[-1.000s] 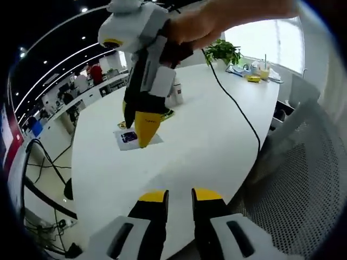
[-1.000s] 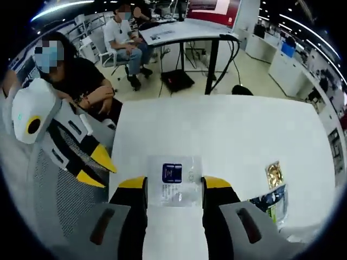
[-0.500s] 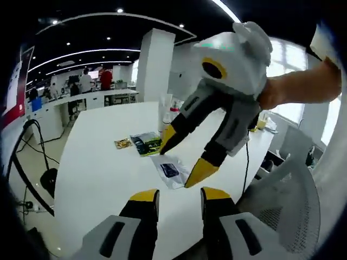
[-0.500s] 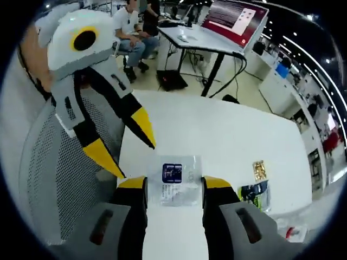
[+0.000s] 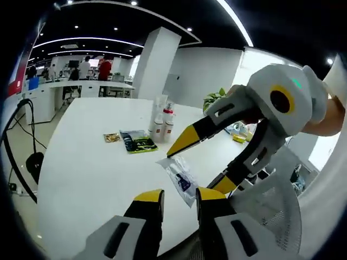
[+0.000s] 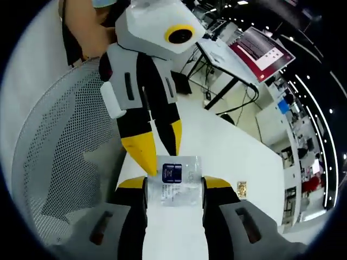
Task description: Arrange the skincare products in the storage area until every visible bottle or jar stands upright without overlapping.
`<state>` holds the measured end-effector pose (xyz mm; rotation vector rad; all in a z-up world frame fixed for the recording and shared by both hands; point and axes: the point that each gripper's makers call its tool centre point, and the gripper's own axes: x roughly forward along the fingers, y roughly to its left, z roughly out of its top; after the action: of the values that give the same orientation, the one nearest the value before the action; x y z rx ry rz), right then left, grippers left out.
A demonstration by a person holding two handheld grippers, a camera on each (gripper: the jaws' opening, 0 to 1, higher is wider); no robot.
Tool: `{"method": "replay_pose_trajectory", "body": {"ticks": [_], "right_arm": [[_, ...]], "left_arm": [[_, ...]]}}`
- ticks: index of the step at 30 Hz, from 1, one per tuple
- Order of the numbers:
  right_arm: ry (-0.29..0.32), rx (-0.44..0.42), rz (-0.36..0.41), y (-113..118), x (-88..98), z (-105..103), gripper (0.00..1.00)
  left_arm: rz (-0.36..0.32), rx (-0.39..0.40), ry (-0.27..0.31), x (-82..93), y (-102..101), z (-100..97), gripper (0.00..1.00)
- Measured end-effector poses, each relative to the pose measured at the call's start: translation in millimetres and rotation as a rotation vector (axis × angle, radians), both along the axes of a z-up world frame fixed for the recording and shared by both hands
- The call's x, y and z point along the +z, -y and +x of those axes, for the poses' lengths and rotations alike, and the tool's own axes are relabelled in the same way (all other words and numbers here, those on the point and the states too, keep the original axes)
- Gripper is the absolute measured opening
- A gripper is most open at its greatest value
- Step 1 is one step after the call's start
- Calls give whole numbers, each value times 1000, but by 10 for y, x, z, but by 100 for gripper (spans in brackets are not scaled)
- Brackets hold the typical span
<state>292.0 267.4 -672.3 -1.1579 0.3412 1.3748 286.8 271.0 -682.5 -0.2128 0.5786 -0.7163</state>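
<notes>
White and oval, the worktop [image 5: 81, 162] stands in a large open office with a white pillar behind it. In the left gripper view, the left gripper [image 5: 172, 196] shows its yellow-tipped jaws at a narrow gap with nothing between them. The right gripper [image 5: 203, 162] comes in from the right and carries a clear sachet [image 5: 181, 176] above the near edge of the worktop; the sachet hangs in the air and looks thin, soft and very light, so I judge it will bend and swing if moved fast. Toward the far edge stand two or three small bottles [image 5: 161, 120], upright and close together, and beside them lie a dark packet [image 5: 136, 142] and a small gold packet [image 5: 111, 137], both flat. In the right gripper view, the right gripper [image 6: 172, 183] has the sachet [image 6: 174, 181] between its jaws; its long axis runs forward along the jaws and the dark blue label points away from the camera. The left gripper [image 6: 157, 146] points its tips down, just beside the sachet's far end. A hold on the sealed border seems safest to me.
</notes>
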Motion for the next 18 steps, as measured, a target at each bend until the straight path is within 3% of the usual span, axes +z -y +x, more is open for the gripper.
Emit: {"method": "replay_pose_trajectory", "body": {"ticks": [10, 14, 18], "right_arm": [[76, 83, 1, -110, 17, -221, 36], [79, 86, 2, -147, -21, -253, 36], [78, 74, 11, -155, -38, -251, 36]], "left_arm": [[-7, -29, -10, 17, 37, -57, 17], [7, -57, -20, 2, 58, -105, 8], [26, -61, -24, -12, 46, -112, 6]]}}
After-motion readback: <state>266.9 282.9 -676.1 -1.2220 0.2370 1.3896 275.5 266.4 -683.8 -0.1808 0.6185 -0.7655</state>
